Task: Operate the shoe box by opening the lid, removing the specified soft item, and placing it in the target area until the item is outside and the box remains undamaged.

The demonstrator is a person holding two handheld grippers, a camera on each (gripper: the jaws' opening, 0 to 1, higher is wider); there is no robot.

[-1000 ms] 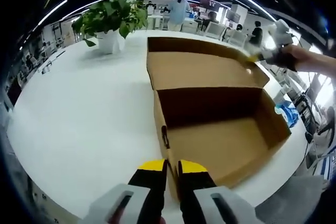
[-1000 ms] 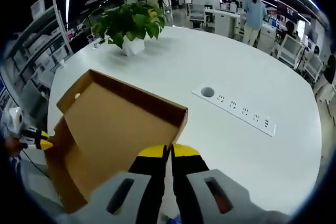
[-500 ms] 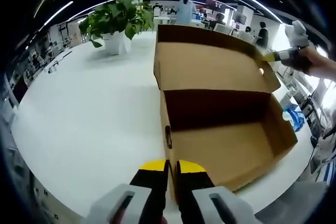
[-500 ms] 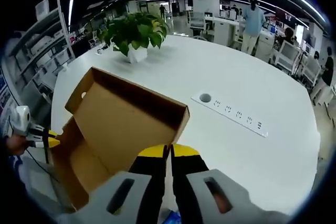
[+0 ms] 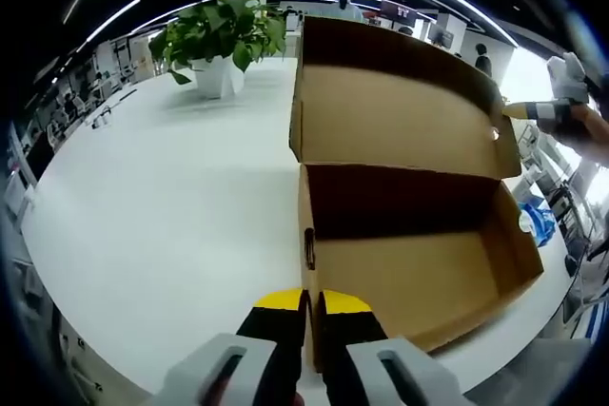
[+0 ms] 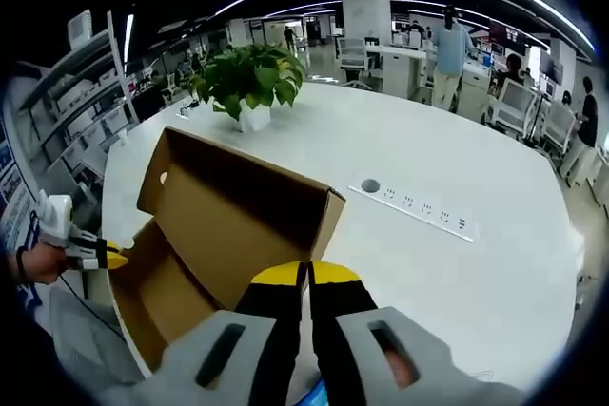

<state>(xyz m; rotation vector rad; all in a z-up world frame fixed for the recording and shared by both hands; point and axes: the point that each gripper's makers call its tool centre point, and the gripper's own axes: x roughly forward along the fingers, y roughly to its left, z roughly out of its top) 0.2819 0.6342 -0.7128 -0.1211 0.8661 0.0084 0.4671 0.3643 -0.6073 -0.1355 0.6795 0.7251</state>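
Item: shoe box, brown card, on the white table; lid raised near upright, interior bare as far as I see, soft item not located. My left gripper pinches the near wall, jaws closed on it; right gripper, jaws together on the lid's edge. I judge: hinge the lid gently, without creasing.

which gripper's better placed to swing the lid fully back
Right. The right gripper sits at the free edge of the lid, which stands upright, apparently pinching it. The left gripper is shut on the shoe box end wall, steadying it.
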